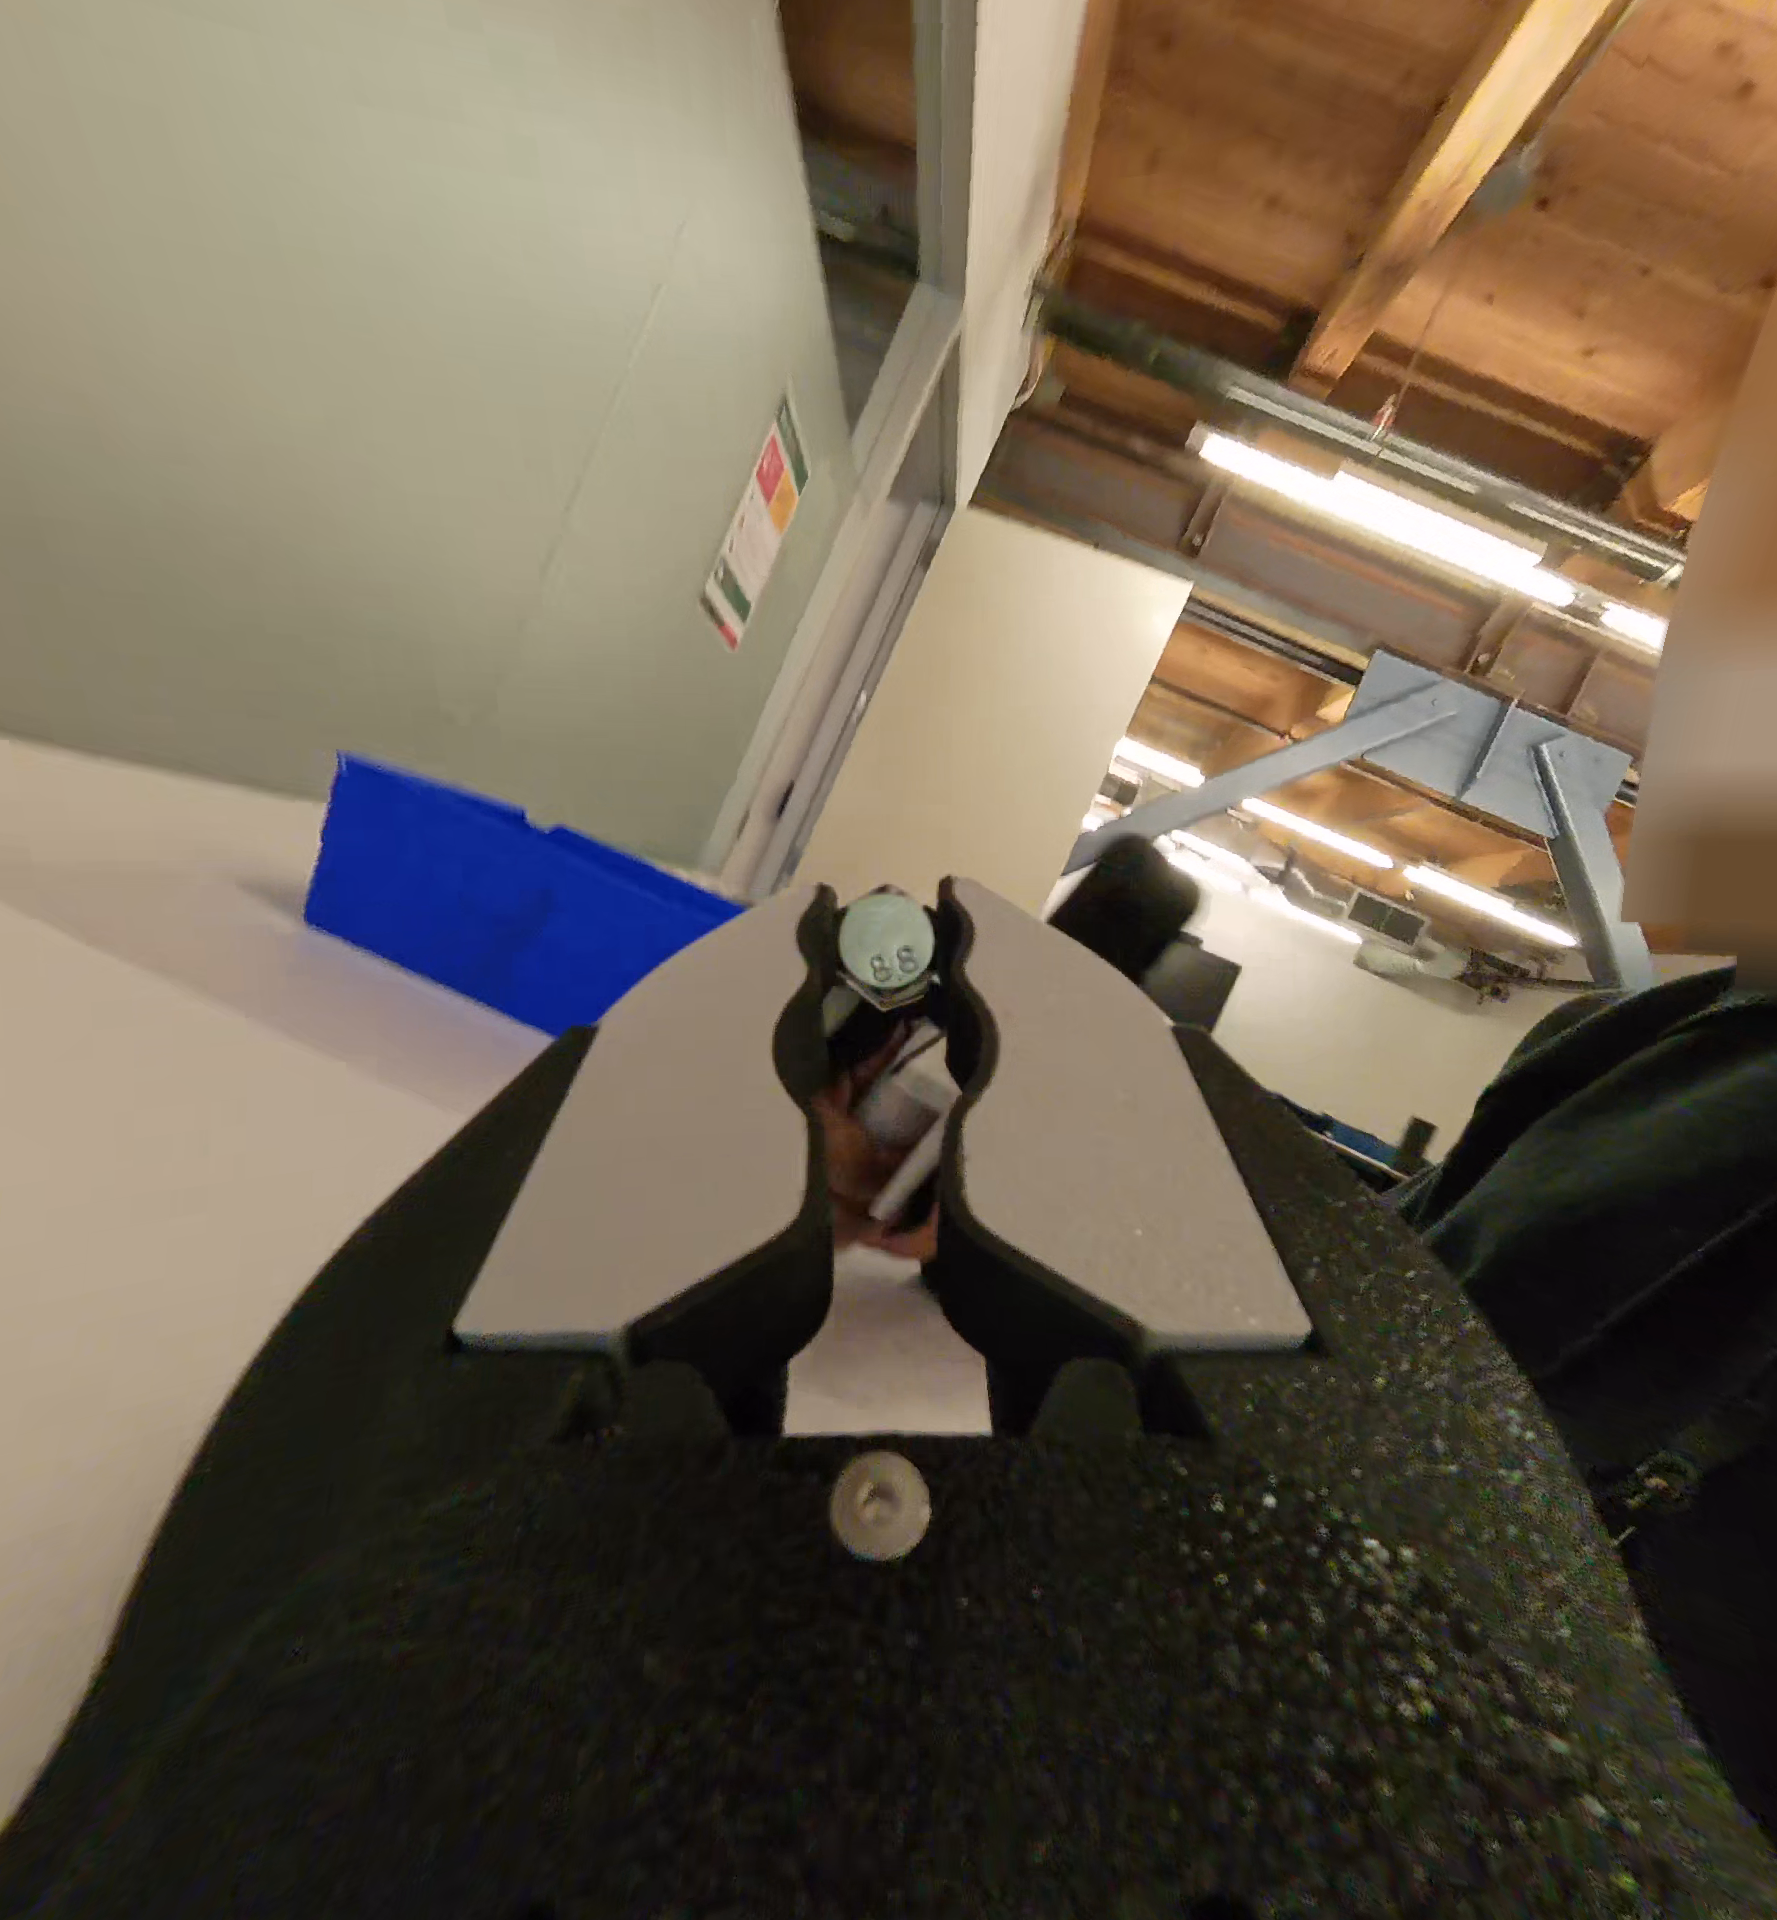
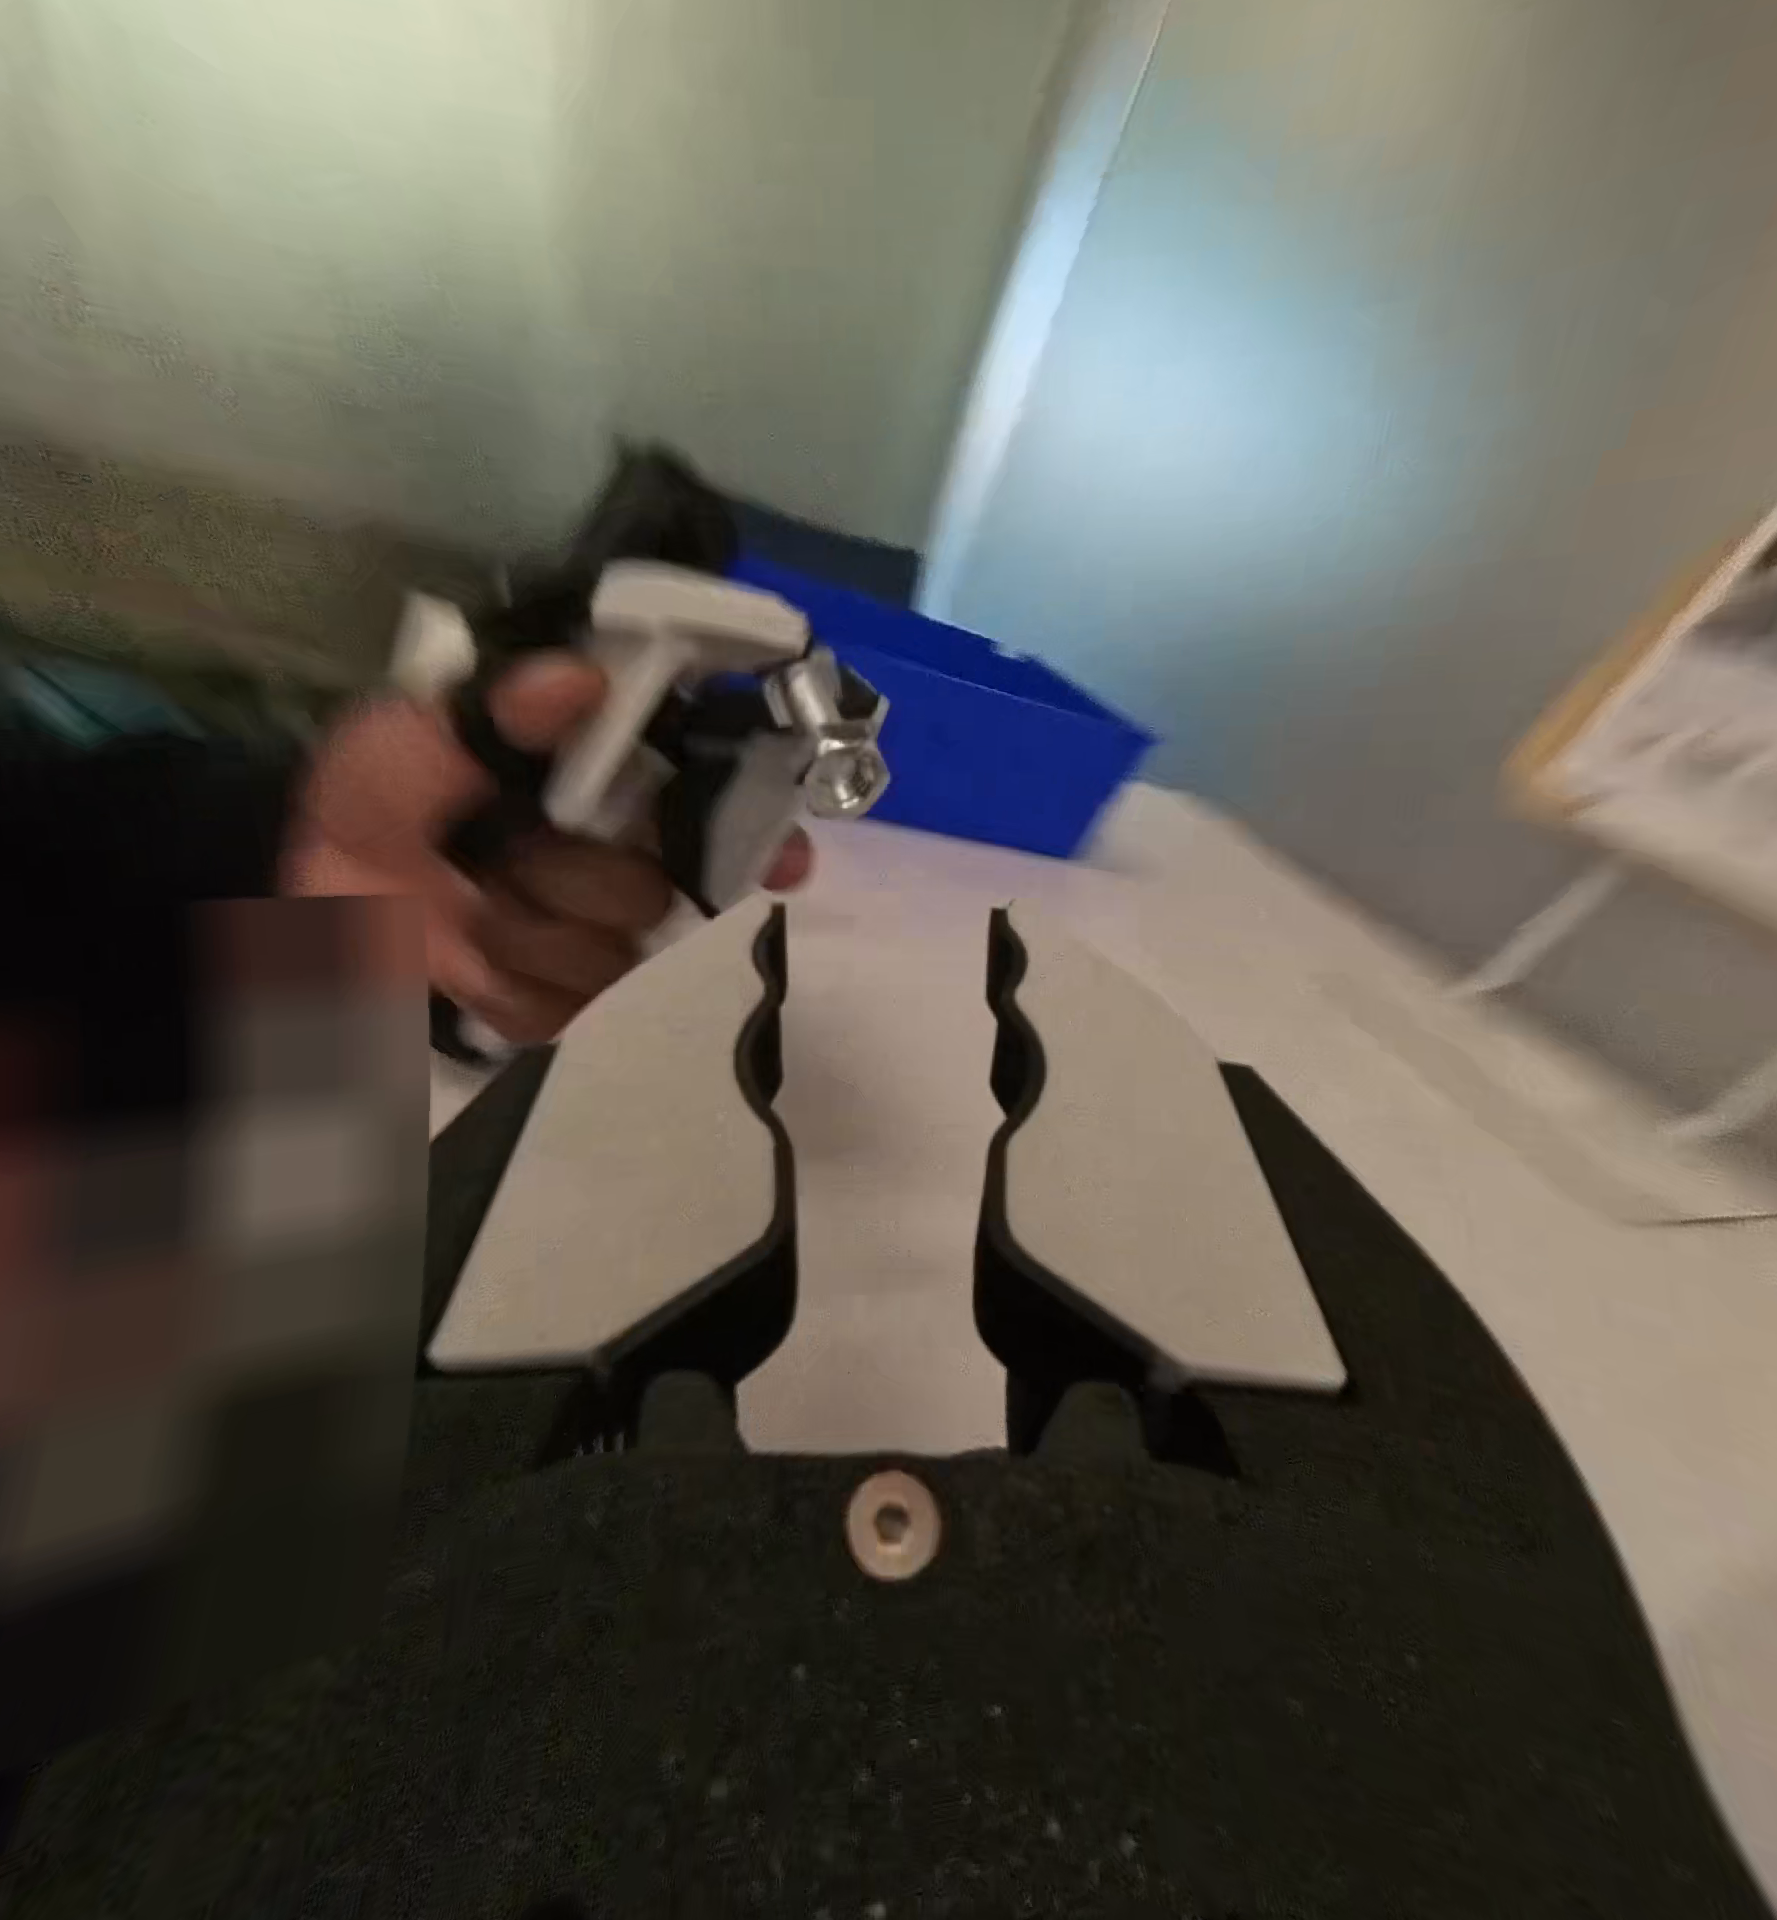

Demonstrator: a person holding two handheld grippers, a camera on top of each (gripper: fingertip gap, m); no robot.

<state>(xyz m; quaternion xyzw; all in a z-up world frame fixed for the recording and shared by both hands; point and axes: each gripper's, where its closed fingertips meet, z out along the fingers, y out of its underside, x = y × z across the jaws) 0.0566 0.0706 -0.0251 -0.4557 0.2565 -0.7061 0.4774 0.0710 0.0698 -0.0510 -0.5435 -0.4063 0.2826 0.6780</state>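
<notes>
My left gripper [image 1: 882, 904] is shut on a silver hex bolt [image 1: 882, 948], and both fingertips press on it just under the head, which faces the camera. In the right wrist view the left gripper [image 2: 811, 727] is held up by a hand [image 2: 468, 810]. There the bolt [image 2: 811, 717] sticks out of its fingertips with a silver nut [image 2: 844, 777] on the far end. My right gripper [image 2: 889, 920] is open and empty, with only the white table [image 2: 1279, 987] between its fingers. It is below and slightly right of the nut, not touching it.
A blue bin stands on the table by the wall [image 1: 468, 883] and shows behind the bolt in the right wrist view [image 2: 988, 738]. A person's dark sleeve [image 1: 1642, 1195] is at the right. A blurred white frame [image 2: 1694, 727] stands at the far right.
</notes>
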